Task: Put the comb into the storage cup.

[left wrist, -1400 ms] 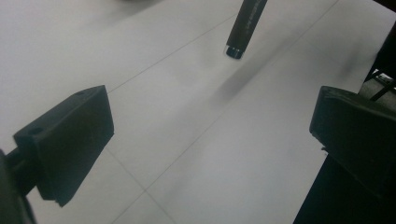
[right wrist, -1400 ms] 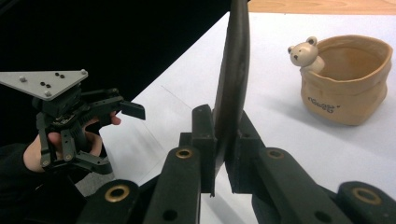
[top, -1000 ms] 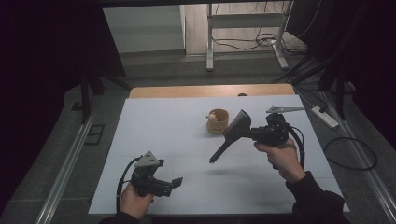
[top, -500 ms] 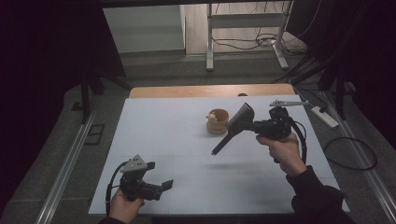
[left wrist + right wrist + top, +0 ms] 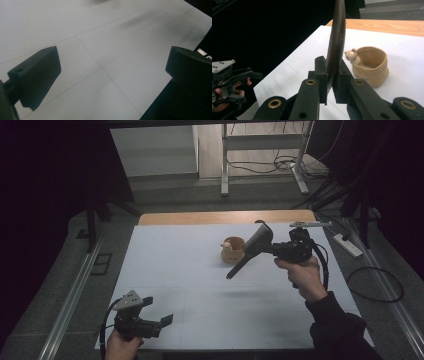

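We see a dark flat tool (image 5: 248, 252), wide at one end and tapering to a thin handle, held in the air over the white tabletop (image 5: 190, 255). Could be a spatula or a brush; we can't tell which. In the high view its wide end sits at the right gripper (image 5: 272, 249) and the handle slants down toward the tabletop's middle, tip clear of the surface. In the right gripper view the tool (image 5: 336, 40) stands edge-on, with the gripper's fingers (image 5: 321, 72) pinching it from both sides.

Just beside the tool, on the far side, a small tan pot (image 5: 233, 251) shaped like a sack sits upright on the tabletop. A little bear figure (image 5: 351, 56) peeks over its rim on the near-left side in the right gripper view. Pot and tool look apart, not touching.

The right hand (image 5: 302, 276) holds its gripper raised, dark sleeve (image 5: 336, 322) coming in from the bottom right.

The left gripper (image 5: 159, 323) is well apart, at the near-left corner of the tabletop, held in the left hand (image 5: 119, 347). In its own view the fingers (image 5: 37, 75) are spread wide with nothing between them, bare white surface below.
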Available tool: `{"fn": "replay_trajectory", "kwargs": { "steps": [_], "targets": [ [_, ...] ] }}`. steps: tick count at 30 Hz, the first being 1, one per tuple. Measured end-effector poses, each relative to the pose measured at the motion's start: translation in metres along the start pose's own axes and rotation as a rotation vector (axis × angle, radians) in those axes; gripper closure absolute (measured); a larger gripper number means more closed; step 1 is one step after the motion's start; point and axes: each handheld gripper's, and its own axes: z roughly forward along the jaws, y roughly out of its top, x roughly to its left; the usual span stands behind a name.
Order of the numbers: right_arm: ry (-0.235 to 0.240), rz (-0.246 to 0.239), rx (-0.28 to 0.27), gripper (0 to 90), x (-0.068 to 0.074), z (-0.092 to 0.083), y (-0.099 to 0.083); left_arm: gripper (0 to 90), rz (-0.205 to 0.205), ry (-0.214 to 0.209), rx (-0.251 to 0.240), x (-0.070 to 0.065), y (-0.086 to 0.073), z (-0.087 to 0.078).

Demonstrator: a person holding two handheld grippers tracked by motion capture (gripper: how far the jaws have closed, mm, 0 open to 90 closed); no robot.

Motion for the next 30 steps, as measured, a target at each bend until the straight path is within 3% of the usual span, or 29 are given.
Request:
{"fn": "replay_trajectory", "kwargs": {
  "steps": [21, 30],
  "targets": [
    [-0.054, 0.021, -0.035, 83.5, -0.015, 0.000, 0.019, 0.2, 0.002, 0.052, 0.022, 0.003, -0.011, -0.013],
    [-0.080, 0.028, -0.051, 83.6, -0.020, -0.001, 0.027, 0.2, -0.003, 0.046, 0.017, 0.003, -0.011, -0.014]
  ]
}}
